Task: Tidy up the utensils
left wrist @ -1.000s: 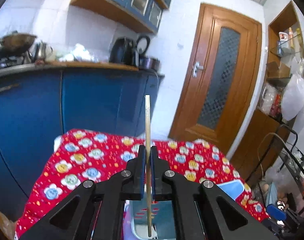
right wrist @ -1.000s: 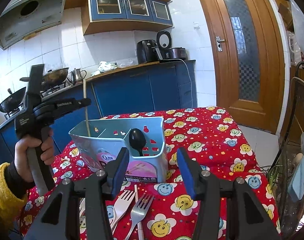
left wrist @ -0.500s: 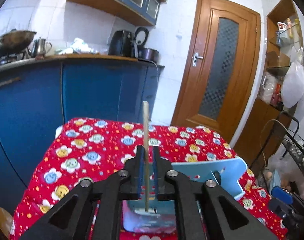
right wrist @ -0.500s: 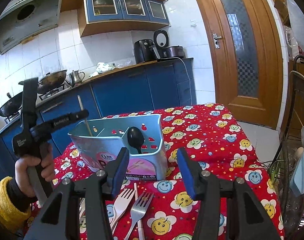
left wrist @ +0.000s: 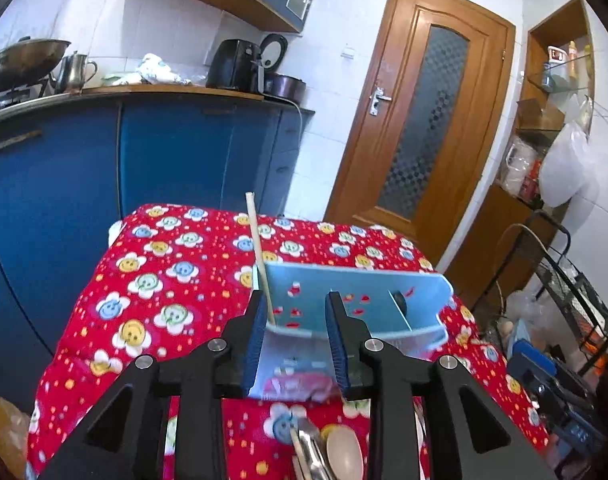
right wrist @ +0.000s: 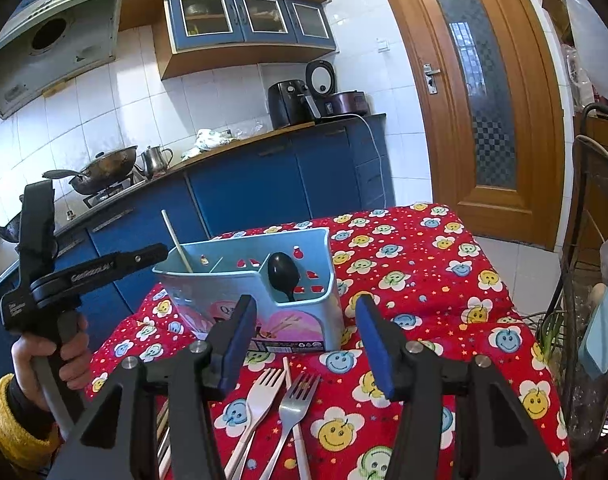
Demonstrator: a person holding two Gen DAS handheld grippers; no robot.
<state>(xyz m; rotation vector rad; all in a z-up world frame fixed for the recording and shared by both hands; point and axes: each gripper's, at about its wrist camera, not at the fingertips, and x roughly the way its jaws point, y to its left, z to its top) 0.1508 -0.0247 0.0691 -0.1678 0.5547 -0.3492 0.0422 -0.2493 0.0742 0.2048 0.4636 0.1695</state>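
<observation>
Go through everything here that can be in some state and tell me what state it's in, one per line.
Left claw: jaws just opened, nothing gripped.
Right claw: open, empty.
Pale wooden chopstick: released, leaning in the holder's left compartment.
Light blue plastic utensil holder: upright on the cloth.
Black spoon: standing in the right compartment.
Two forks: lying flat on the cloth.
Wooden door: closed.

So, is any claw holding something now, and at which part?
Nothing is held. The left claw has just been opening; the chopstick leans free in the holder. The right claw is open.
</observation>
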